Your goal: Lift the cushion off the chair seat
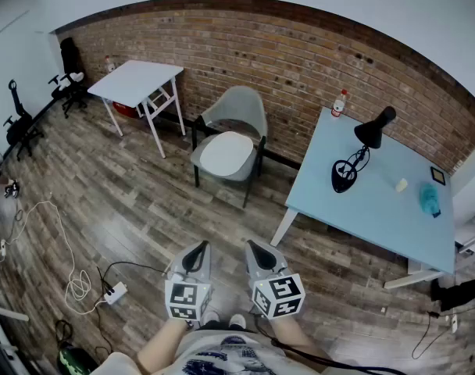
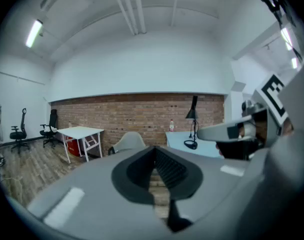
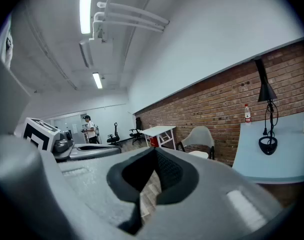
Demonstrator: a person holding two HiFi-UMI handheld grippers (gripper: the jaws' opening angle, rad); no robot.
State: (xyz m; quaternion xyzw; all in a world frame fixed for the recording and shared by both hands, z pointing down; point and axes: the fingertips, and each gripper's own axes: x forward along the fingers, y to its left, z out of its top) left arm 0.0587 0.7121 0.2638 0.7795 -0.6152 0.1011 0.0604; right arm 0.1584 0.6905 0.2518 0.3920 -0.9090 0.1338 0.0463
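Note:
A grey shell chair (image 1: 239, 109) stands against the brick wall, with a white oval cushion (image 1: 226, 153) lying on its seat. Both grippers hang close to the person's body, well short of the chair, side by side. My left gripper (image 1: 196, 254) is shut with nothing between its jaws, and my right gripper (image 1: 258, 252) is shut and empty too. The chair (image 2: 127, 141) shows small and far off in the left gripper view. In the right gripper view the chair (image 3: 199, 136) and a strip of the cushion (image 3: 197, 154) are also distant.
A light blue table (image 1: 355, 217) stands right of the chair with a black desk lamp (image 1: 355, 158), a bottle (image 1: 340, 104) and small items. A white folding table (image 1: 136, 80) is at the left. Cables and a power strip (image 1: 115, 291) lie on the wooden floor at left. Office chairs (image 1: 69, 73) stand far left.

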